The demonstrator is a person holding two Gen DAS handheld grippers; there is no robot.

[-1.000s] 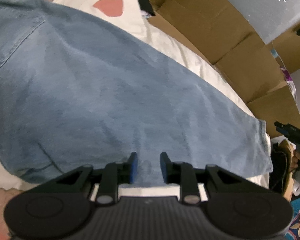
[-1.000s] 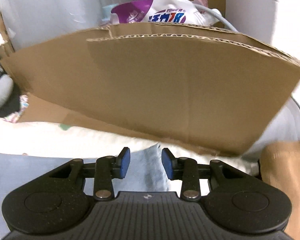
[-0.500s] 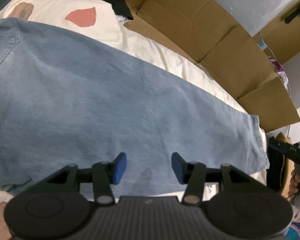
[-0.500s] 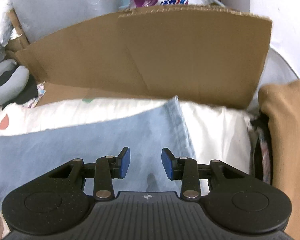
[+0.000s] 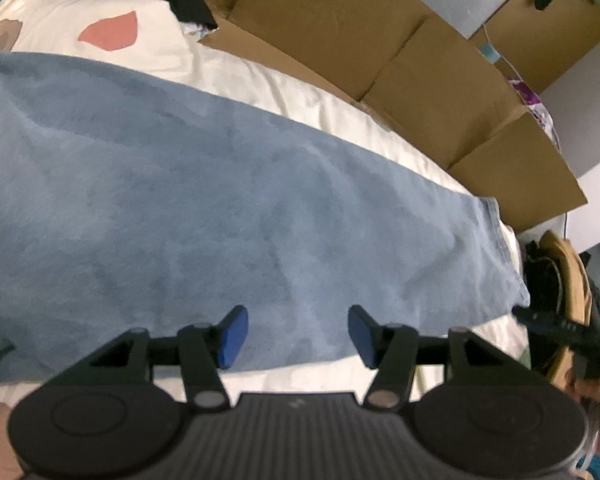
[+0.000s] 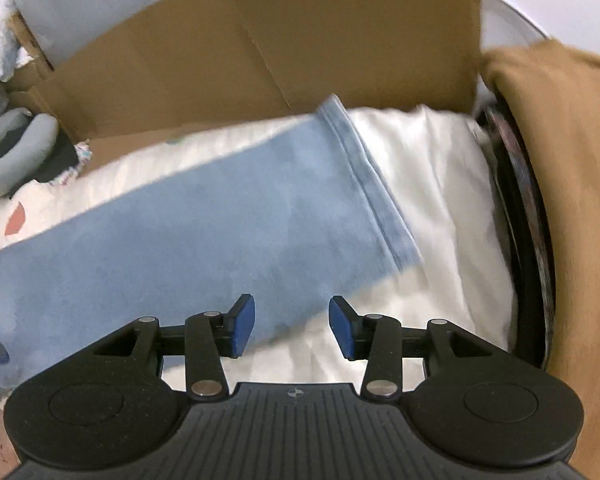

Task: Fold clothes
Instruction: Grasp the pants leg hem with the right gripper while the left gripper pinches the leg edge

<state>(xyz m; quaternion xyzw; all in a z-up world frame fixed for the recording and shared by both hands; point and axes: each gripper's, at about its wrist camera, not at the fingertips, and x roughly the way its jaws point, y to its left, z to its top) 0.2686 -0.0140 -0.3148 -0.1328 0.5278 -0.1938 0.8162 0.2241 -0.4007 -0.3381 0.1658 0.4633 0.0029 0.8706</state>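
One pair of light blue jeans point(image 5: 228, 208) spread flat across the cream bed sheet point(image 6: 440, 184), hem point(image 6: 364, 176) toward 1 o'clock in the right wrist view. Left hand-held gripper point(image 5: 294, 334) above the near edge of the denim, jaws wide, holding nothing. Right hand-held gripper point(image 6: 292, 330) near the hem corner, jaws also wide and empty. Cardboard panels point(image 5: 400, 64) beyond the bed at 12 o'clock; tan garment point(image 6: 572, 184) at 3 o'clock.

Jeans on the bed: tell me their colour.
Light, faded blue denim jeans, plain with no print; clearest in the left wrist view.
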